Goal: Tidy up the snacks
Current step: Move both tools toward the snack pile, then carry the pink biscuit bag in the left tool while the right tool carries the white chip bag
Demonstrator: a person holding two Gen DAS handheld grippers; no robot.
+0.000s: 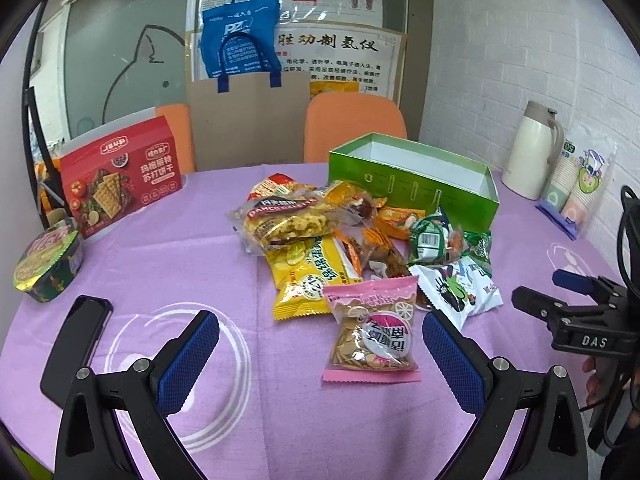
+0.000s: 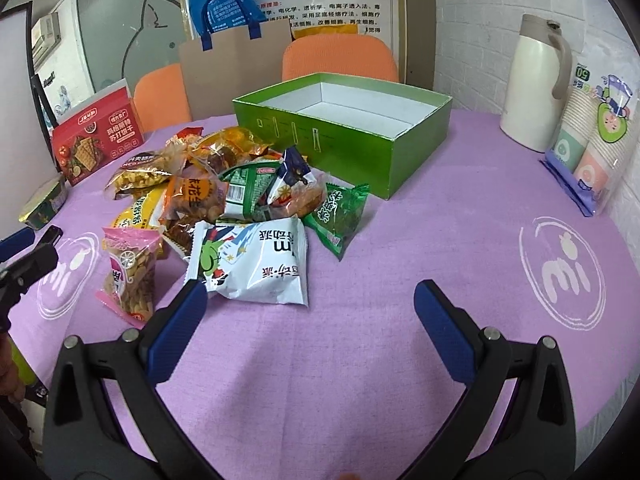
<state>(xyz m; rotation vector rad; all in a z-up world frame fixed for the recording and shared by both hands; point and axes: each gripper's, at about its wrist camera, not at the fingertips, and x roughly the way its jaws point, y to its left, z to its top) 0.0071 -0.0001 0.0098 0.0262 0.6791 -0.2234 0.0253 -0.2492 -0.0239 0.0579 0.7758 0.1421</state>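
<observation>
While both grippers' jaws gape (seemingly empty), snacks (image 1: 348, 248) lie untouched.

Loose snack packets (image 1: 340, 240) lie heaped on the purple bench (image 2: 400, 260), just beside an open, empty green box (image 2: 348, 124).

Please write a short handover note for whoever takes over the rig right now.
Left gripper: open, empty, low over the table, the pink packet just ahead.
Right gripper: open, empty, beside the white packet.
Snack pile: loose on the purple cloth, in front of the green box.
Done: nothing; the box is empty.
Left: move every packet into the box.
</observation>
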